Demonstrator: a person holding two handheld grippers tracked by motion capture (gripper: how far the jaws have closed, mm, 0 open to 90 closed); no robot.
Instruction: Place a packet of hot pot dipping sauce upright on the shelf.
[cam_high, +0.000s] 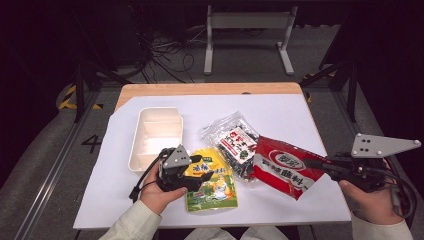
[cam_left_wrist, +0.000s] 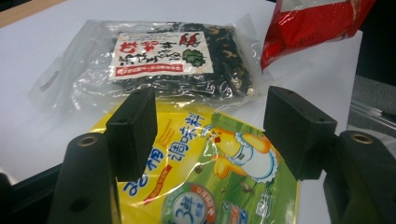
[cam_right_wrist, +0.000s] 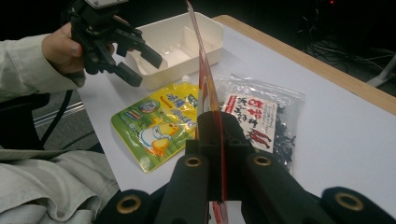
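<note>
I run both tongs from the near edge of the table.

1. Left tongs: the jaws stand spread, pinching nothing, poised low over the near-left part of the yellow pouch. In the left gripper view the pouch lies flat between and below the two jaws. Risk: if I close here, the pads may meet only the slick film and skate off, or push the pouch across the white sheet rather than lift it. A flat pouch gives little edge to bite.

2. Right tongs: the jaws are pressed together on the right edge of the red packet. In the right gripper view the packet stands on edge, rising from the jaws. Risk: the hold is on a thin margin, so I judge the packet could swing, fold or slide out if I move quickly. Its far corner rests near or on the clear bag of dark dried goods, so a drag could pull that bag along.

3. Farther off, the white divided tray sits just beyond the left tongs, empty. Risk: a wide swing of the left hand could knock its near wall and shift it.
</note>
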